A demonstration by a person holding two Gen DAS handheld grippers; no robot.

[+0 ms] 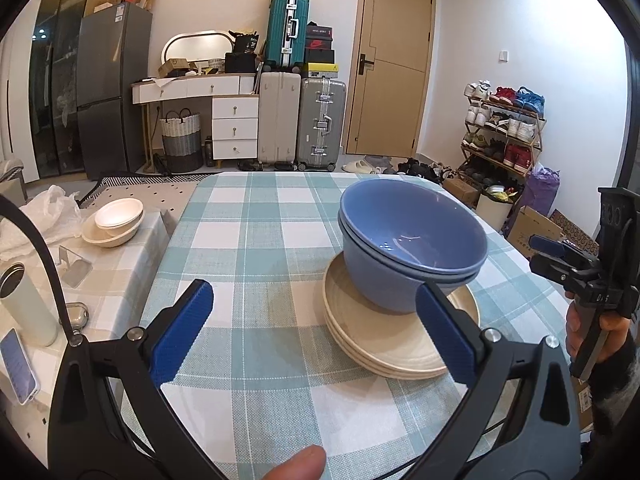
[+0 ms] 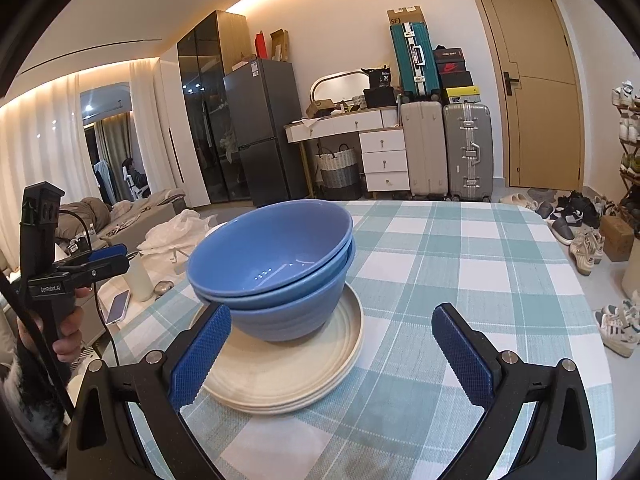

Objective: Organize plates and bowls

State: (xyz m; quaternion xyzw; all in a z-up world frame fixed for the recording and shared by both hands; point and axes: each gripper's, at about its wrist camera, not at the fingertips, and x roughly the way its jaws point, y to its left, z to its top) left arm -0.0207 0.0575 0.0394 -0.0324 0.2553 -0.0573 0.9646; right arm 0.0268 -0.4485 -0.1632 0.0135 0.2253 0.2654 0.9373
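Fingertip (image 1: pixel 298 462) of the person at 6 o'clock in left wrist view, just under the left gripper (image 1: pixel 316 328); jaws wide apart, nothing between pads

Right gripper (image 2: pixel 332 354) same: jaws spread full, empty. Its left pad sits in front of the plate rim, whether touching can't tell

Task items: 2 blue bowls (image 2: pixel 272 268) nested, standing on a stack of cream plates (image 2: pixel 280 376), on the checked tablecloth (image 2: pixel 460 264). Stack at 1–2 o'clock from left gripper, 11 o'clock from right. Top bowl sits a bit skewed in the lower one

Other: 2 small white bowls (image 1: pixel 116 220) nested on side table, 10 o'clock in left view, well apart from main stack. Phone (image 1: pixel 18 364) + bottle (image 1: pixel 28 304) at 8–9 o'clock

Step (judgement): main stack looks built, both grippers empty beside it, so prob. end of a placing step. Task near done unless the white bowls count

Next: if they do, left gripper goes to 10 o'clock, pinches the rim of the white pair; else square up the top blue bowl. Risk: nudging the plates
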